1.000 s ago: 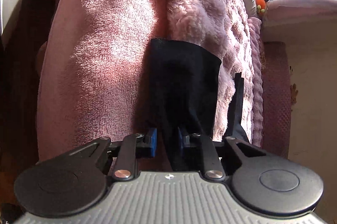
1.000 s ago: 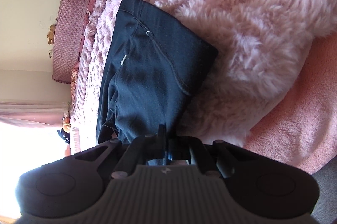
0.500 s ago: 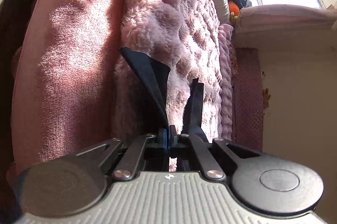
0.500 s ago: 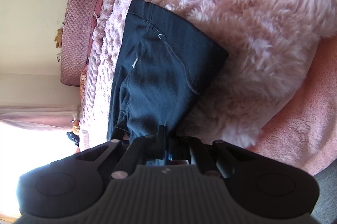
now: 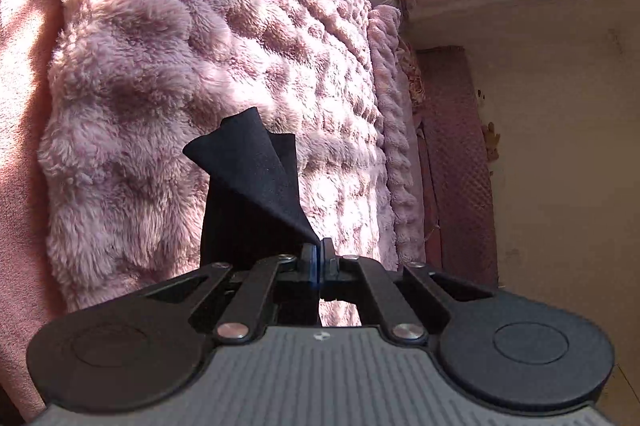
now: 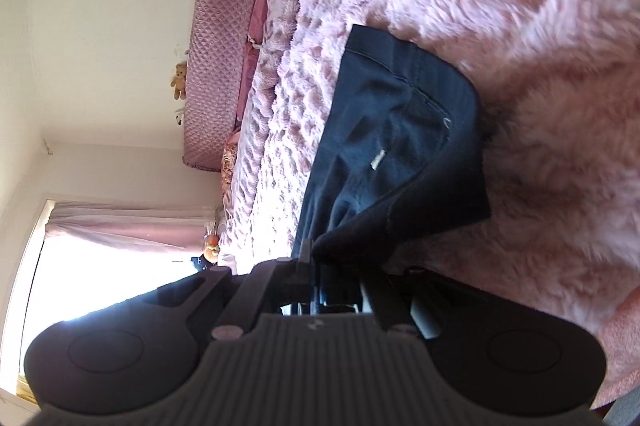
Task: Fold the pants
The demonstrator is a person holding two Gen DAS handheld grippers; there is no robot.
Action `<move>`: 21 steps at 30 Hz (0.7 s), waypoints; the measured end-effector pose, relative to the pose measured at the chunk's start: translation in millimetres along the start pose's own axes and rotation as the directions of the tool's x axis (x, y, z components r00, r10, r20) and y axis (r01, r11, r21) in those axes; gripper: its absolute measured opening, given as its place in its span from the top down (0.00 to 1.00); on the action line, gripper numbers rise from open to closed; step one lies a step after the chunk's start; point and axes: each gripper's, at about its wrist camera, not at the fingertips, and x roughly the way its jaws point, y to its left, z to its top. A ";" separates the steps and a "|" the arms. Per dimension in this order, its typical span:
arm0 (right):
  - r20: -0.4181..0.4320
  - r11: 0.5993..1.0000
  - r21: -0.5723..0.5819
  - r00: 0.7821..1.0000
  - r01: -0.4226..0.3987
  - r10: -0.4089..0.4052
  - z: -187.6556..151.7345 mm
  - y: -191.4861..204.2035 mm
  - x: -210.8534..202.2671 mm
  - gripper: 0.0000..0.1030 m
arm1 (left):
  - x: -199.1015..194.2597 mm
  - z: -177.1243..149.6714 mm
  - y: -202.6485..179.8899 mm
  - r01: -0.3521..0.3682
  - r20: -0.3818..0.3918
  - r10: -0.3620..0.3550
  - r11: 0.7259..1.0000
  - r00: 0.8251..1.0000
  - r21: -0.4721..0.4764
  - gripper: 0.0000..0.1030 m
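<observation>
Both grippers have cloth: the left gripper (image 5: 319, 258) has its jaws pinching a corner of the dark pants (image 5: 256, 181), which fans up toward 11 o'clock over the fluffy blanket (image 5: 168, 65); the right gripper (image 6: 314, 266) has its jaws clamped on the pants (image 6: 400, 153) lying on that blanket (image 6: 500, 25) toward 1 o'clock. Soft, light and floppy, I'd say, so hems and corners grip best.
</observation>
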 end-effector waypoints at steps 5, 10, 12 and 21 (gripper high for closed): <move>0.033 0.999 -0.010 0.998 -0.049 0.049 23.2 19.1 22.0 1.00 | 53.7 11.0 -28.6 -0.024 -0.020 0.025 0.999 0.999 0.027 1.00; 0.055 0.999 -0.023 0.998 -0.023 0.024 61.6 30.8 63.4 1.00 | 110.2 11.2 -44.8 -0.115 -0.013 0.116 0.992 0.993 0.059 1.00; 0.061 1.000 -0.026 0.998 0.002 0.000 76.6 32.0 85.1 1.00 | 129.9 9.5 -43.5 -0.153 0.009 0.153 0.987 0.988 0.042 1.00; 0.076 0.999 -0.015 0.996 0.044 -0.043 137.4 37.8 178.4 1.00 | 185.2 12.0 -51.0 -0.231 0.053 0.228 0.972 0.972 0.047 1.00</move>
